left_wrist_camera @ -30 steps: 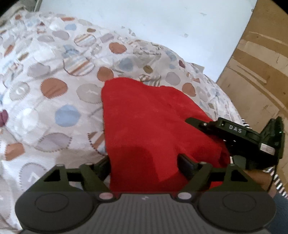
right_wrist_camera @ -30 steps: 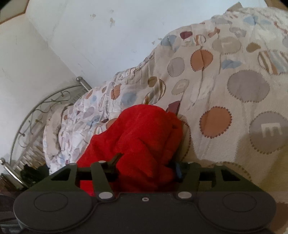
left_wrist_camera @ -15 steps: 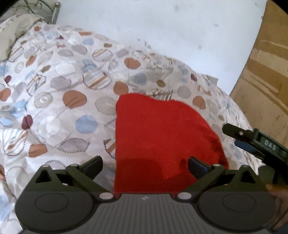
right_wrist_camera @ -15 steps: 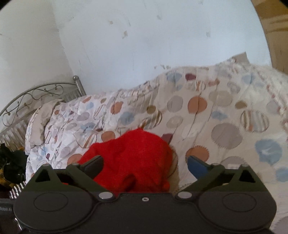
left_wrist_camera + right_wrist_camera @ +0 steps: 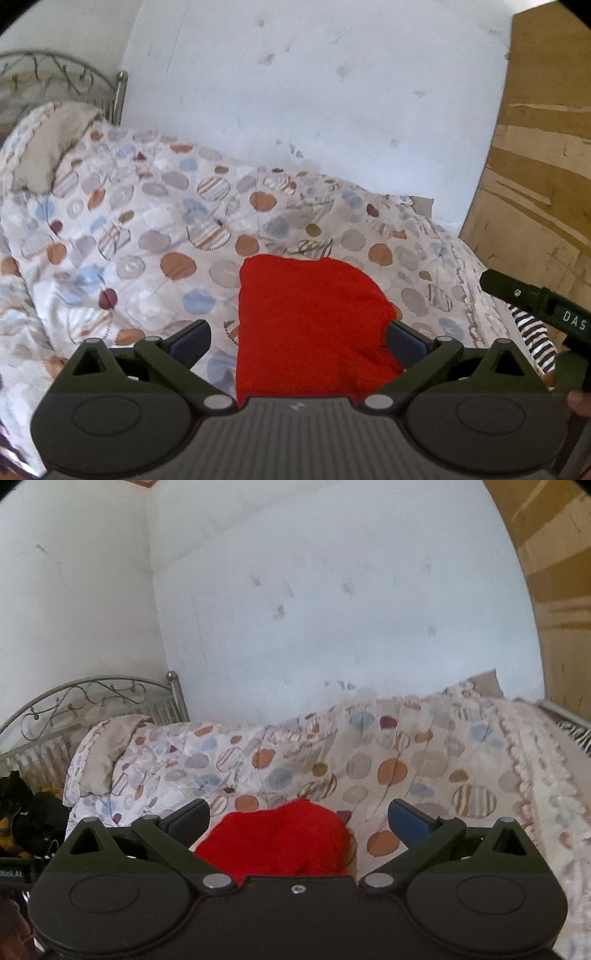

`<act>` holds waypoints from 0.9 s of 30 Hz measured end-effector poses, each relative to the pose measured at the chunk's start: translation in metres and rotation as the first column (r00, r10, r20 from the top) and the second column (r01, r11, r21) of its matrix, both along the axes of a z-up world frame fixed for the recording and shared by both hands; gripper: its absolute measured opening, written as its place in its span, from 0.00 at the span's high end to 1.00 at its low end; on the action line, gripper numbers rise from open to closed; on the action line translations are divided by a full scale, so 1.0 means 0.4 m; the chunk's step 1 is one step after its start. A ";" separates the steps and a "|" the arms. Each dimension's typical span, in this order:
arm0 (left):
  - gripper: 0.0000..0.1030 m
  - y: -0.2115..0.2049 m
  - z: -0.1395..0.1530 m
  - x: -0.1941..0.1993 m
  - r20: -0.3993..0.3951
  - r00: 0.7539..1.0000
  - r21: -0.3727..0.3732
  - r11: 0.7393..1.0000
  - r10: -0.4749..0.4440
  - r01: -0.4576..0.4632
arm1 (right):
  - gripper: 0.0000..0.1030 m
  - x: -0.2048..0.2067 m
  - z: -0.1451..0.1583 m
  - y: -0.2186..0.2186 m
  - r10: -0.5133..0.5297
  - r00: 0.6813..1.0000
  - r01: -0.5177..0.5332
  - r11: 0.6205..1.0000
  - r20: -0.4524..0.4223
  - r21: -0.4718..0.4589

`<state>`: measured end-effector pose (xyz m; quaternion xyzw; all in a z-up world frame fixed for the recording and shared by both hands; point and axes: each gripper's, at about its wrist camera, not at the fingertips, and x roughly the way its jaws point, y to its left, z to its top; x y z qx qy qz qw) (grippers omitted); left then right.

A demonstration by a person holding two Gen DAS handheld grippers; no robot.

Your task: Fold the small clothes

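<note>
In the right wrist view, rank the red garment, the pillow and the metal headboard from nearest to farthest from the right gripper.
1. Red garment: just ahead of the right gripper, below its open jaws.
2. Pillow: far left, on the bedspread.
3. Metal headboard: behind the pillow, against the wall.

Near edge of the red cloth [image 5: 306, 325] behind the left hand-held gripper [image 5: 297, 338] body, dark heap [image 5: 26, 819] cropped.

Scuffed white wall [image 5: 332, 590], metal bedstead [image 5: 92, 694] (scrollwork), spotted bedspread [image 5: 147, 229], wooden panel [image 5: 546, 166]
</note>
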<state>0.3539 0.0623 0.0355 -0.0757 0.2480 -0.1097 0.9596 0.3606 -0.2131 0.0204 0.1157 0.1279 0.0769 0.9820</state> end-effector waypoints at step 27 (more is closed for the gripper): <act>0.00 0.037 -0.021 -0.367 0.148 0.989 0.142 0.989 0.030 -0.051 | 0.00 -0.489 -0.019 0.094 -0.047 0.988 0.072 0.982 0.146 -0.172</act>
